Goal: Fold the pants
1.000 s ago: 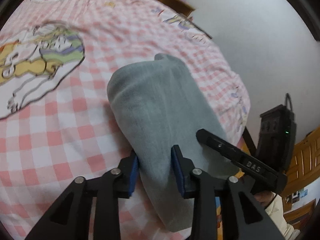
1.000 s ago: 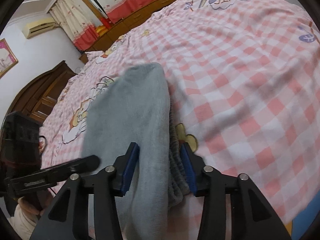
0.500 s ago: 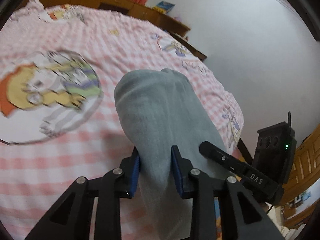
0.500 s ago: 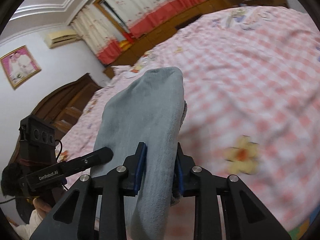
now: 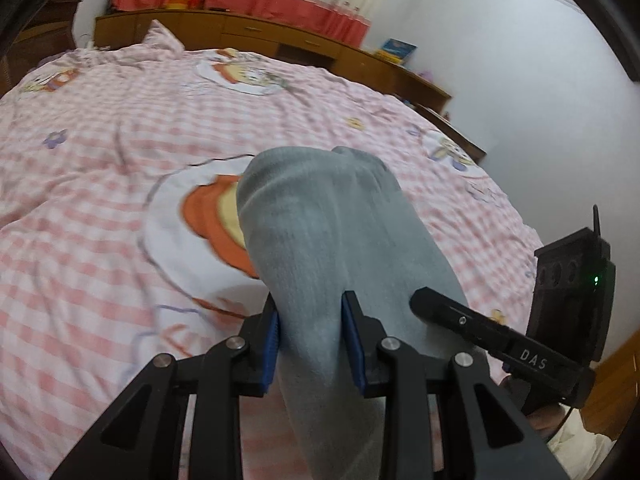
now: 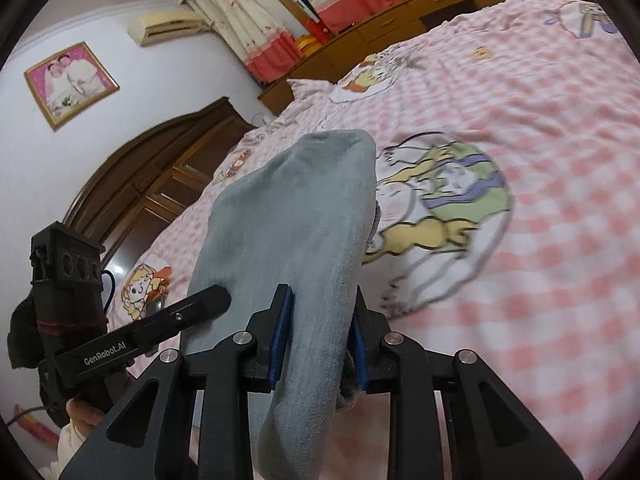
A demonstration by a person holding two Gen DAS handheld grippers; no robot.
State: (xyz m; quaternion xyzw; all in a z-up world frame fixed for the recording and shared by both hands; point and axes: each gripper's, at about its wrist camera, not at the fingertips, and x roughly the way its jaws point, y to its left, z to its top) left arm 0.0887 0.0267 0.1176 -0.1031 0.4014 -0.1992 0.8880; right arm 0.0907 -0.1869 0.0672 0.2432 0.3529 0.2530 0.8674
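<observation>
The grey pants hang as a folded bundle lifted above the bed. My left gripper is shut on one edge of the bundle, blue pads pressed into the cloth. My right gripper is shut on the other edge of the pants. The cloth drapes forward over both grippers and down below them. The right gripper shows in the left wrist view, and the left gripper shows in the right wrist view, each close beside the bundle.
The bed with a pink checked cartoon sheet lies below and ahead. A wooden cabinet row and red curtains stand behind it. A dark wooden wardrobe and a framed photo are at the left.
Both grippers have lifted the pants up off the bed and tilted upward, so more of the room shows. The right gripper has closed tighter on the cloth.
</observation>
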